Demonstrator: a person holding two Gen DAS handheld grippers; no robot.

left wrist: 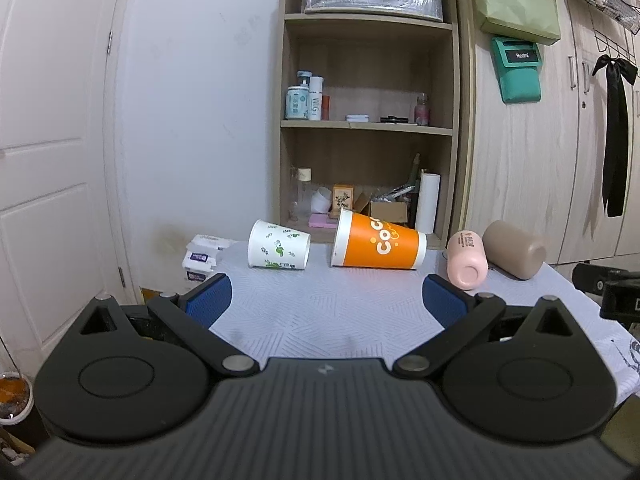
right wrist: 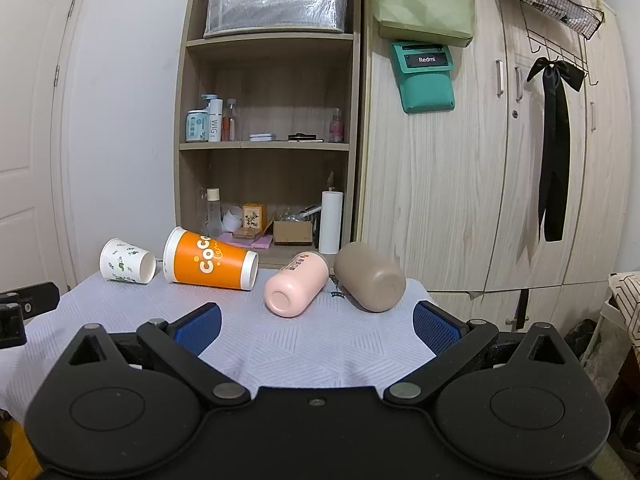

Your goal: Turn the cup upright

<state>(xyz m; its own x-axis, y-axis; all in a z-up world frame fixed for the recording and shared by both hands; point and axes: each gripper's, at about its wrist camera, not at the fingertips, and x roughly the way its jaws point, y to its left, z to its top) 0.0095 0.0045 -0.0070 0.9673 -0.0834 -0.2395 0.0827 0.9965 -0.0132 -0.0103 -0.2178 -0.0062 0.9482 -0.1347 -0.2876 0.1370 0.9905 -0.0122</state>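
Several cups lie on their sides along the far edge of the table: a white paper cup with green leaves (left wrist: 279, 245) (right wrist: 127, 261), an orange and white paper cup (left wrist: 378, 245) (right wrist: 211, 260), a pink cup (left wrist: 467, 260) (right wrist: 296, 289) and a brown cup (left wrist: 514, 249) (right wrist: 370, 277). My left gripper (left wrist: 327, 300) is open and empty, short of the two paper cups. My right gripper (right wrist: 317, 327) is open and empty, short of the pink and brown cups.
The table has a pale patterned cloth (left wrist: 332, 312) (right wrist: 280, 340). A wooden shelf unit (right wrist: 266, 120) with bottles and boxes stands behind it, a wardrobe (right wrist: 460, 200) to the right. A tissue pack (left wrist: 202, 258) lies at the table's left far corner. The other gripper shows at the right edge (left wrist: 612, 292).
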